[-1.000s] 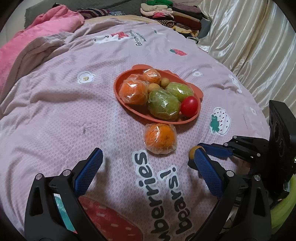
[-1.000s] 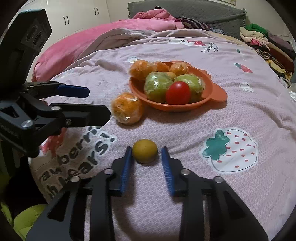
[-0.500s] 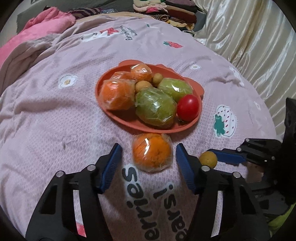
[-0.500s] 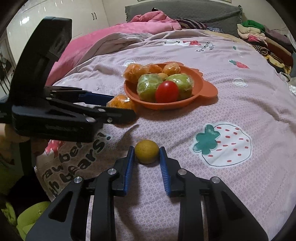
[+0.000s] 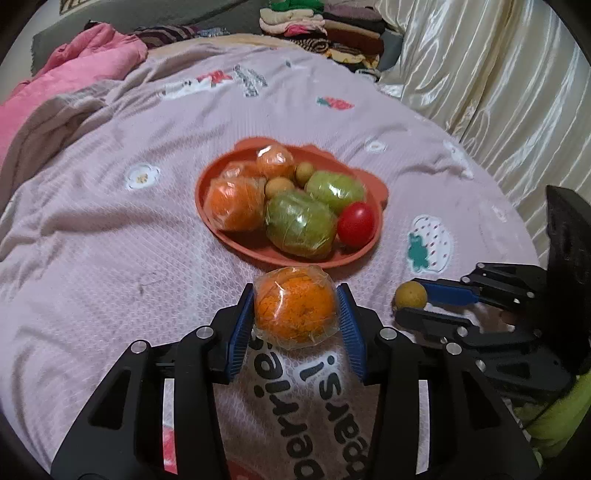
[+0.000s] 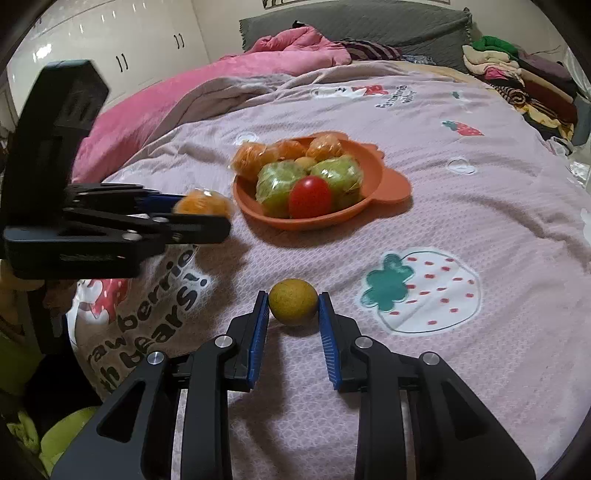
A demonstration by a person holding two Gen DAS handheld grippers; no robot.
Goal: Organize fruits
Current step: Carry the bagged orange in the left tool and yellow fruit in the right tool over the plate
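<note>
**Gripping fruit with both claws beside the orange plate**

Holding one plastic-wrapped orange fruit (image 5: pixel 295 305), the left gripper (image 5: pixel 295 314) has both blue pads pressed against its sides, just short of the plate's near rim. The right gripper (image 6: pixel 293 308) pinches one small round yellow-brown fruit (image 6: pixel 293 301) between its pads, on the pink printed bedspread (image 5: pixel 110 240). Farther off, the shallow orange plastic plate (image 5: pixel 207 218) carries three wrapped orange fruits, two wrapped green fruits (image 5: pixel 301 229), two small yellow-brown ones and one red tomato (image 5: pixel 355 223). Beyond lie a pink quilt (image 6: pixel 207 92) and one stack of folded clothes (image 5: pixel 325 26).
</note>
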